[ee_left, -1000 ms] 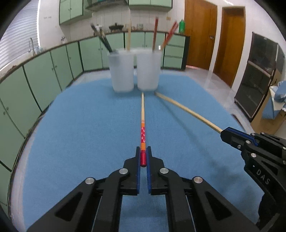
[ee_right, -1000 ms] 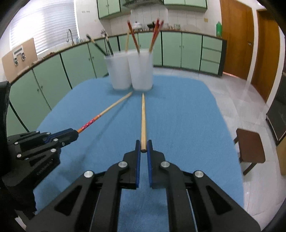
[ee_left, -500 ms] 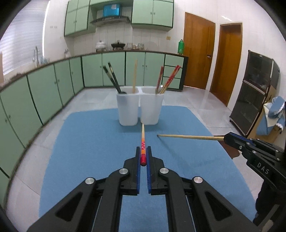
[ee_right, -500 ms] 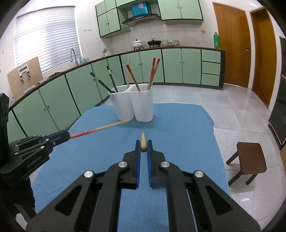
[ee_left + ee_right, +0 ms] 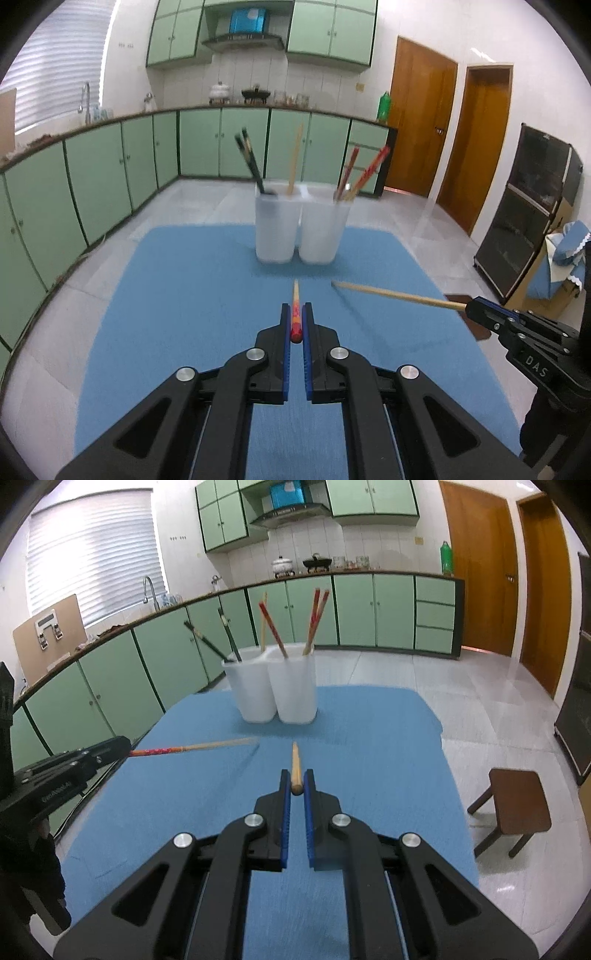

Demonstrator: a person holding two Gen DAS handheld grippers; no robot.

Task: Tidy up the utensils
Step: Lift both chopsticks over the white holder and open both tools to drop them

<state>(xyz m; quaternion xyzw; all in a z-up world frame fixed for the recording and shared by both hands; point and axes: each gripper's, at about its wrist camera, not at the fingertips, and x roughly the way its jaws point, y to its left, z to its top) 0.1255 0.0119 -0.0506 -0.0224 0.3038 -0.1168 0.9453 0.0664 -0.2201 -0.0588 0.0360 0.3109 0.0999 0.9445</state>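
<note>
Left gripper (image 5: 295, 325): jaws pressed together on the red chopstick (image 5: 295, 314), pinching it near its red, patterned end. The stick points forward from the blue pads toward the cups, its pale tip clear of the cloth (image 5: 184, 295). From the right wrist view the same stick (image 5: 192, 748) juts out of the left gripper (image 5: 127, 751) at the left edge, roughly level, its tip short of the cups.

Right gripper (image 5: 295, 788): jaws pressed together on the plain chopstick (image 5: 295, 764), pinching it at its thick end. The stick points forward toward the cups. In the left wrist view it (image 5: 395, 294) extends from the right gripper (image 5: 468, 306) toward the middle of the table, held above the cloth.

Two white cups stand touching side by side at the far end of the blue cloth. The left cup (image 5: 249, 690) holds dark chopsticks (image 5: 214, 644) leaning left and one plain stick near the shared wall. The right cup (image 5: 293, 690) holds several red chopsticks (image 5: 316, 618), leaning. Cups appear blurred in the left wrist view: left cup (image 5: 276, 232), right cup (image 5: 321, 232).

Both held sticks are apart from each other and from the cups.

Surroundings: green cabinets (image 5: 110, 686) along the wall, wooden doors (image 5: 421, 118), a brown stool (image 5: 517, 805) on the tiled floor beside the table
</note>
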